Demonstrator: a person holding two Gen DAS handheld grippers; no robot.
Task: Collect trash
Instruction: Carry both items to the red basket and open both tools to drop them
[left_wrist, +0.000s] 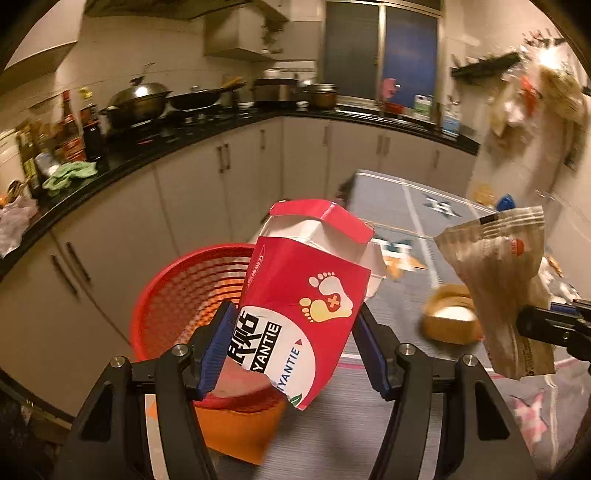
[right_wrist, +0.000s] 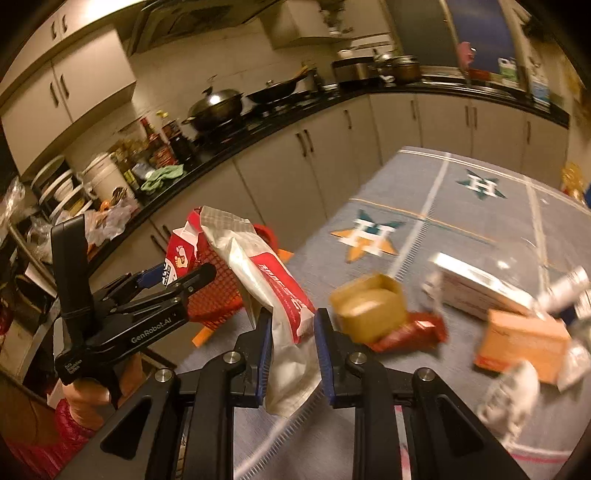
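Left gripper (left_wrist: 295, 332) clamps torn red carton (left_wrist: 306, 291), held beside rim of red mesh basket (left_wrist: 173, 295). Right gripper (right_wrist: 292, 343) pinches silver-red pouch (right_wrist: 266, 284) nearby. Step: carry to bin. Next: centre over opening, release. More litter beyond on table (right_wrist: 461, 192).

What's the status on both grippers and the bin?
Left gripper shut on red carton, above red basket. Right gripper shut on silver pouch. Nothing blocking.

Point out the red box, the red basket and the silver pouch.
red box (left_wrist: 295, 295), left wrist view, its printed front.
red basket (left_wrist: 177, 291), left wrist view, mesh wall.
silver pouch (right_wrist: 280, 299), right wrist view, red label.
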